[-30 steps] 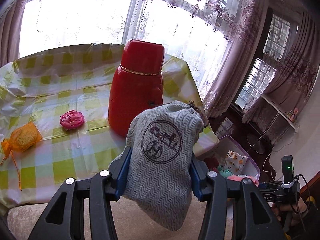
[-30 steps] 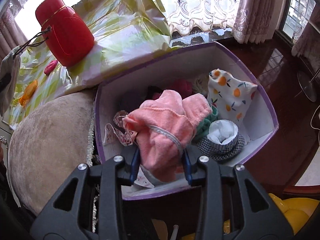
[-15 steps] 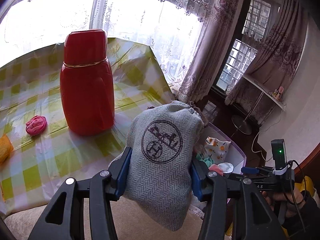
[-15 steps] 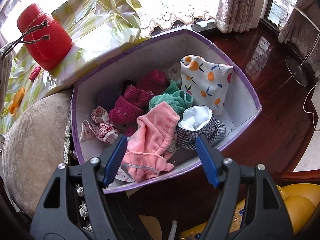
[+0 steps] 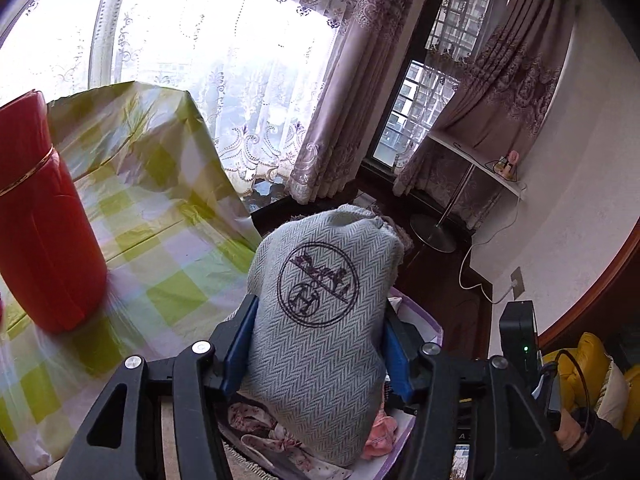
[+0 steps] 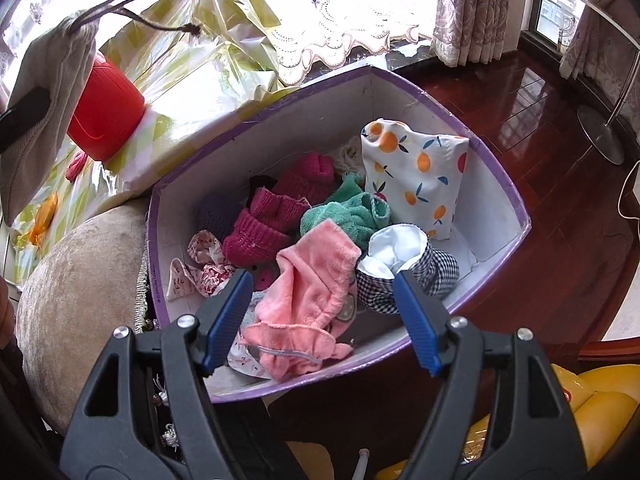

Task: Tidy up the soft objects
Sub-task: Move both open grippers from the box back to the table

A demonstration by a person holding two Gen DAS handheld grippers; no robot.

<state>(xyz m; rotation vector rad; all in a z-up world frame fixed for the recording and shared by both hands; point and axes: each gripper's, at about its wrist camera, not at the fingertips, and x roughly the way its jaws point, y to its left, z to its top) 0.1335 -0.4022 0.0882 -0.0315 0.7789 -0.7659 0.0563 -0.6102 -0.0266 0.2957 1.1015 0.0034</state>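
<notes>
Partly, grey pouch hiding purple box

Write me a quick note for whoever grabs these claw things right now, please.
Left claw: grey pouch between its pads, over the purple box; jaws have just been opening.
Right claw: open, empty, above the pink cloth in the box; jaws have just been opening too.
Done: several soft items boxed.
Left: drop the grey pouch in; orange pouch and pink item on the table probably follow.
</notes>
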